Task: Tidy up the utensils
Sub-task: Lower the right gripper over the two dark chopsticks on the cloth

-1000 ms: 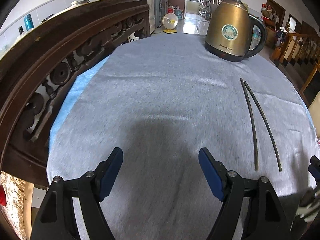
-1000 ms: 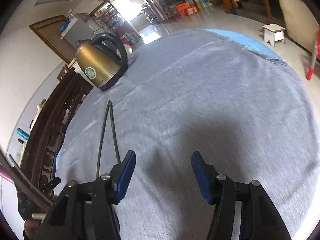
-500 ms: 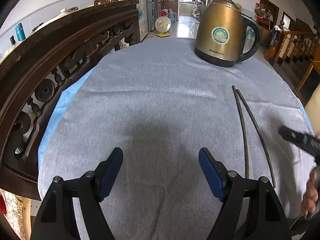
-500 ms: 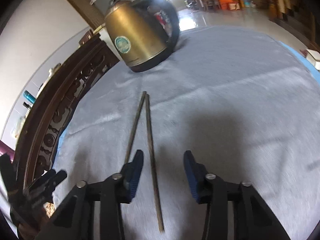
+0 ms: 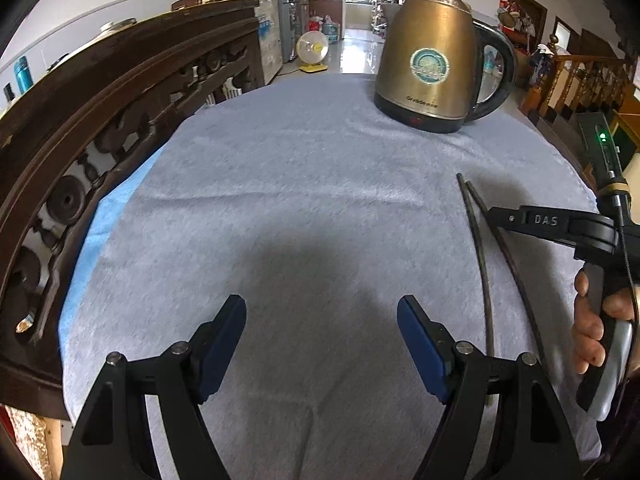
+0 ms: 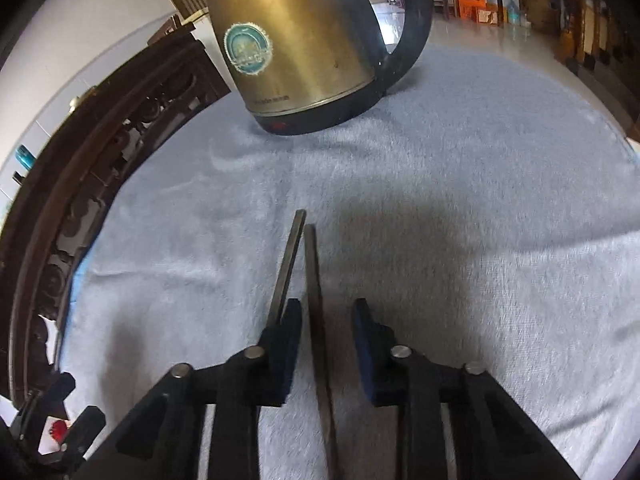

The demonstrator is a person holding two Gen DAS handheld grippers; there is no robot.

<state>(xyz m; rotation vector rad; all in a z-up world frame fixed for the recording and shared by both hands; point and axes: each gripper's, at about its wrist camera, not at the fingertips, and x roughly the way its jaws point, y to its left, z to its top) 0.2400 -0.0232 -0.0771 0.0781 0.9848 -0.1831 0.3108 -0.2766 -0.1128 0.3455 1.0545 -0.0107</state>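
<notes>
Two dark chopsticks lie side by side on the grey cloth, at the right in the left wrist view. In the right wrist view my right gripper is open and low over them: the right chopstick runs between the two fingers, the left chopstick passes under or beside the left finger. It grips neither. My left gripper is open and empty over bare cloth, left of the chopsticks. The right gripper's body shows at the right edge of the left wrist view.
A brass electric kettle with a black handle stands at the far side of the cloth-covered table; it also shows in the right wrist view. A carved dark wooden chair back runs along the table's left edge.
My right gripper has swung left and come forward over the chopsticks, so that one now lies between its fingers, and its jaws have narrowed. My left gripper has moved slightly forward.
</notes>
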